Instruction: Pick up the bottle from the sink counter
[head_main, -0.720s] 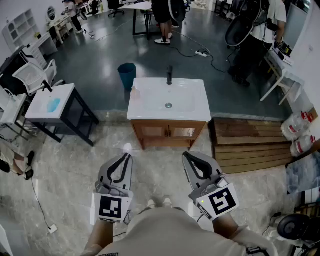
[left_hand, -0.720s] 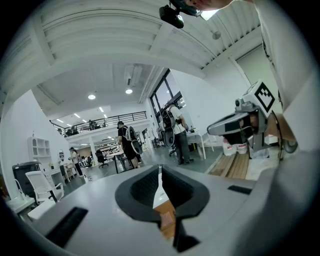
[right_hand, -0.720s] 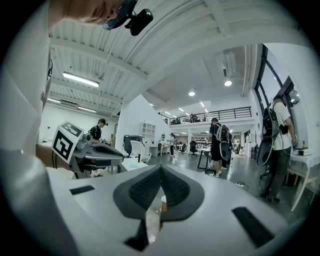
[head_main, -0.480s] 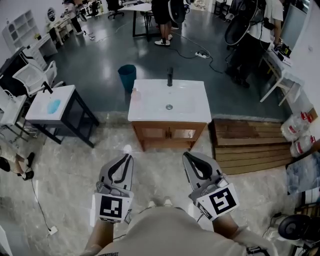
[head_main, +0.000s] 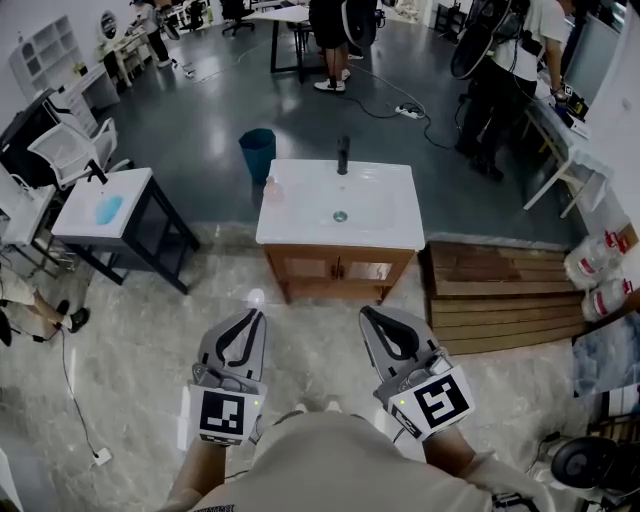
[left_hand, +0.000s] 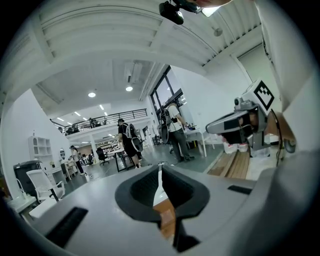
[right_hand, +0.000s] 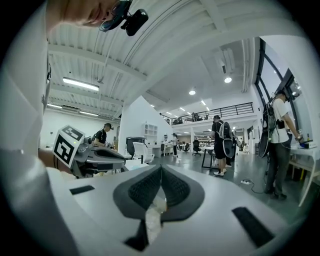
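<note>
- Jaws closed and empty on both: left gripper (head_main: 256, 315) and right gripper (head_main: 366, 313), held low in front of us.
- Almost nothing has changed over the last moment. The right gripper drifted slightly inward, and we're no closer to the vanity.
- Bottle (head_main: 268, 184) stands untouched on the sink counter (head_main: 300, 228), at the far-left corner, left of the faucet (head_main: 343, 155). We judge the approach hasn't started, and the jaws must open first.
</note>
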